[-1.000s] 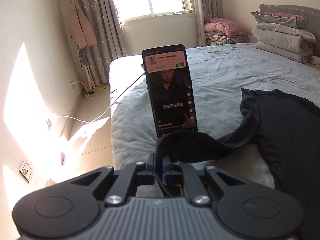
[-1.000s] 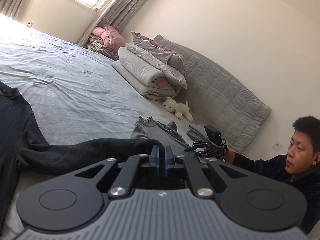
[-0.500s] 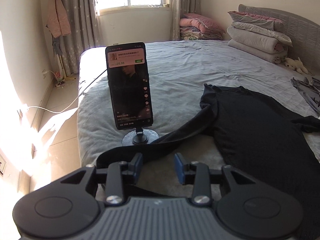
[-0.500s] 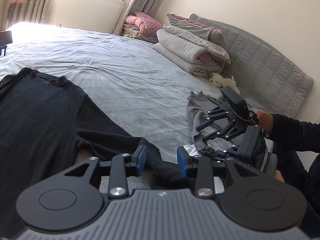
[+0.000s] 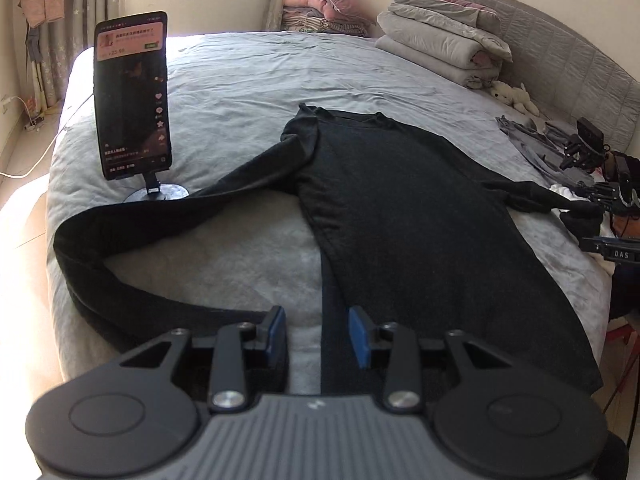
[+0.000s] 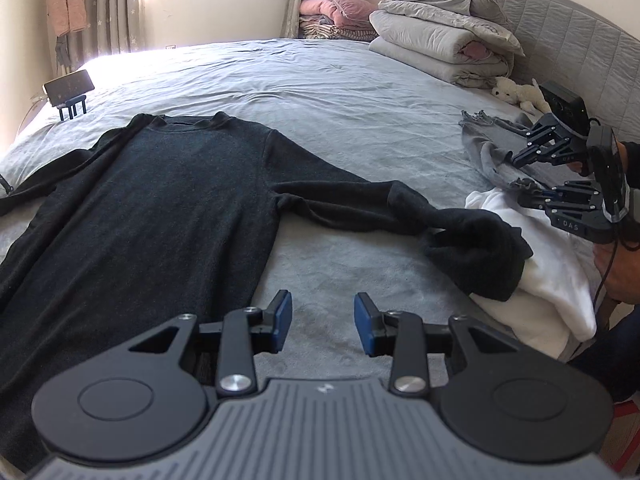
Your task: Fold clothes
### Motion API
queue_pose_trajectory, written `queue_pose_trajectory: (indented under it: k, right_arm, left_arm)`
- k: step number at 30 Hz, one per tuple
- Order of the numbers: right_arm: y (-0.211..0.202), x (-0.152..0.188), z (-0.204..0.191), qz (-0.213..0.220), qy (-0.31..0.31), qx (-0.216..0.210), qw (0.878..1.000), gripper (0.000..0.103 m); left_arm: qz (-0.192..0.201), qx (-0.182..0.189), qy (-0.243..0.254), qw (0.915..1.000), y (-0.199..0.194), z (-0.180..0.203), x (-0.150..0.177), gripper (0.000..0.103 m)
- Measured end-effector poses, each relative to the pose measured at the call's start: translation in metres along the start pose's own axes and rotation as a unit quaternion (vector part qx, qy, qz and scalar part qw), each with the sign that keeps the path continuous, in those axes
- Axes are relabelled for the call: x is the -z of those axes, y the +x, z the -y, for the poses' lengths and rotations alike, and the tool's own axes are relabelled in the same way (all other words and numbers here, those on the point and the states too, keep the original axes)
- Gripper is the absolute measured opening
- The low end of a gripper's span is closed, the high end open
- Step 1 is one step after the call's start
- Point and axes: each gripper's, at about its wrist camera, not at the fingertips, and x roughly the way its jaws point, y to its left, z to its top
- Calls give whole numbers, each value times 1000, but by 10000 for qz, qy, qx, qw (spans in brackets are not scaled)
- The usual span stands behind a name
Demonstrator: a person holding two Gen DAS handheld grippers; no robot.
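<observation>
The left tool (image 5: pixel 316 330) is seen part-way open, its blue pads (image 5: pixel 277 329) apart with nothing pinched between them; bare bed cover and the edge of the dark sweater (image 5: pixel 420 216) are framed in the gap, and the pads are not pressed on either. The right tool (image 6: pixel 323 322) is likewise released, jaws parted over bare grey cover, nothing gripped. The sweater is laid flat on the bed (image 6: pixel 320 80), neckline toward the far side. One long sleeve (image 5: pixel 132 232) is swung out in a loop toward the phone on its stand (image 5: pixel 134 98) and curled back to the left tool's left pad, where its end is hidden behind the tool. The other sleeve (image 6: pixel 360 204) is stretched toward the bed's right edge, its cuff bunched on a white garment (image 6: pixel 548 264). Beside that, a grey garment (image 6: pixel 488 144) is crumpled, and a second pair of handheld grippers (image 6: pixel 560 160) is held there by another person's hand (image 6: pixel 616 272). Folded quilts (image 6: pixel 436 40) are stacked by the headboard, a small plush toy (image 6: pixel 516 92) just beside them. No containers are in view.
</observation>
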Motion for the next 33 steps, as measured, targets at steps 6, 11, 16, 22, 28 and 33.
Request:
queue_pose_trajectory:
  k: [6, 11, 16, 22, 28, 33]
  right_arm:
    - [-3, 18, -10, -248, 68, -325, 9991, 37]
    - [-5, 31, -11, -456, 256, -636, 9966, 37]
    - [-10, 42, -15, -669, 331, -988, 9923, 37]
    - [-19, 55, -16, -853, 464, -1364, 9859, 37]
    - [-28, 70, -14, -921, 660, -1549, 9814, 39]
    - [-36, 80, -11, -880, 806, -1669, 9787, 40]
  left_arm:
    - [-249, 332, -60, 9991, 5, 13, 18, 36]
    - [-430, 527, -25, 9977, 7, 24, 31, 36]
    - [-542, 637, 47, 9965, 5, 33, 40, 36]
    - [-585, 732, 60, 9956, -1, 35, 48, 36]
    - [-649, 891, 44, 9939, -2, 39, 55, 32]
    - [-471, 945, 52, 9944, -7, 40, 59, 3]
